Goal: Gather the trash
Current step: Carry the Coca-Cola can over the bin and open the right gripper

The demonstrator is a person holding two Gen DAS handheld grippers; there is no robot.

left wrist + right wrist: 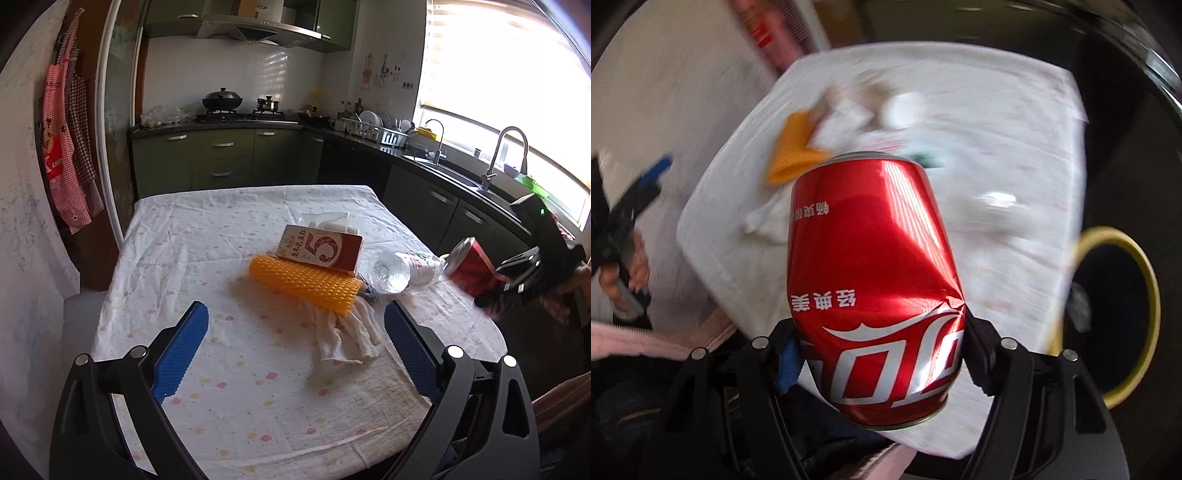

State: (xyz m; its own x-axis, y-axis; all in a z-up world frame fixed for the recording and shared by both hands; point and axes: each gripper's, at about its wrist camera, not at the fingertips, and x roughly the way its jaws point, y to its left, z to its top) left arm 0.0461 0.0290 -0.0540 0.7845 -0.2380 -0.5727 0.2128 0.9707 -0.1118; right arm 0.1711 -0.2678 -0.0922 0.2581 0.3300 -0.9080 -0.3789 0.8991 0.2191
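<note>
Right claw [882, 354] clamped on a dented red can [875, 288], held in the air off the bench's right edge.

The left claw [295, 343] hangs wide open and empty over the cloth-covered bench [221, 229]. On the bench lie an orange foam net [304, 282], a red carton [321, 249] propped on it, a clear plastic bottle [402, 269] and a crumpled white rag [347, 334]. A yellow-rimmed bin [1123, 314] (dark inside) stands beside the bench.
</note>
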